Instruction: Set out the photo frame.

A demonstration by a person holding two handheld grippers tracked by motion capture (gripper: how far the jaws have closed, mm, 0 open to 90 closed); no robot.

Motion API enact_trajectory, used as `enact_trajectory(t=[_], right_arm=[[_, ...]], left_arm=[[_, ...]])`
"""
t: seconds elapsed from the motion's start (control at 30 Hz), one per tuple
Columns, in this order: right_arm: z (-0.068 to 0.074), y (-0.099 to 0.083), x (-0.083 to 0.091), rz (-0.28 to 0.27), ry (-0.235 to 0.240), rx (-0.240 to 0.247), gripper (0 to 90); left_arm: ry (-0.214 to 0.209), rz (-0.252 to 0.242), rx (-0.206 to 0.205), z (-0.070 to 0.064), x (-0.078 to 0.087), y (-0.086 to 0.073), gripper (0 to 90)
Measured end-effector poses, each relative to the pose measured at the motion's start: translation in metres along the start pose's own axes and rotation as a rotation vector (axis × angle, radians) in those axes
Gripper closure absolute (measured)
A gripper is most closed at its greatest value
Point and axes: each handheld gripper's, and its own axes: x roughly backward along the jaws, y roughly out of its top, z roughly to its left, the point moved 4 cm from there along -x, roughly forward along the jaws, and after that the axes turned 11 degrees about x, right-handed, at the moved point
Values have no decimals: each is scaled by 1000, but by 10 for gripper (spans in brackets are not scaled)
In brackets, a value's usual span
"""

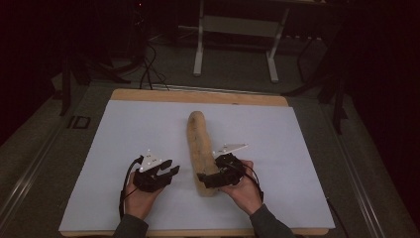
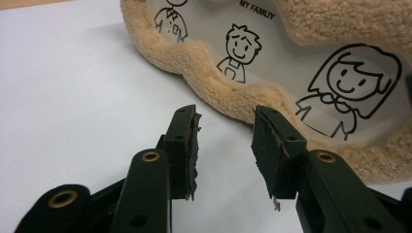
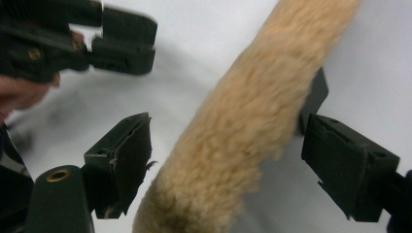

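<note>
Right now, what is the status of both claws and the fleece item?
Left claw open, short of the fleece item. Right claw open, jaws astride its near end, not yet closed. Nothing in the way.

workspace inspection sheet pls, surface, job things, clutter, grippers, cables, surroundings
surface: white sheet over a wooden table top.
job's things: long tan fleece item lying front to back; its clear panel shows cartoon figures and the words MY FAMLIY.
clutter: nothing seen.
grippers: left gripper open, beside the fleece, apart from it; right gripper open, jaws either side of the near end.
cables: black cable at the left wrist; cables on the floor beyond.
surroundings: dark room, white table frame behind.
</note>
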Motion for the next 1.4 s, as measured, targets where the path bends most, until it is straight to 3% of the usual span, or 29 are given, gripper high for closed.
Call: enact_trajectory(t=[0.13,0.3,0.9,1.07,1.4], right_arm=[[4,-6,-5,23,-8,14,244],[7,-7,-7,17,4,40,392],[-2,-14,6,43,-32,72,544],[-7,-16,8,44,-17,74,561],[-15,-16,11,68,5,121,577]], left_arm=[[3,0,1,1,0,0,616],[6,3,1,1,0,0,615],[21,-3,2,8,1,3,619],[30,-7,0,11,3,4,618],[50,-16,4,18,3,6,608]])
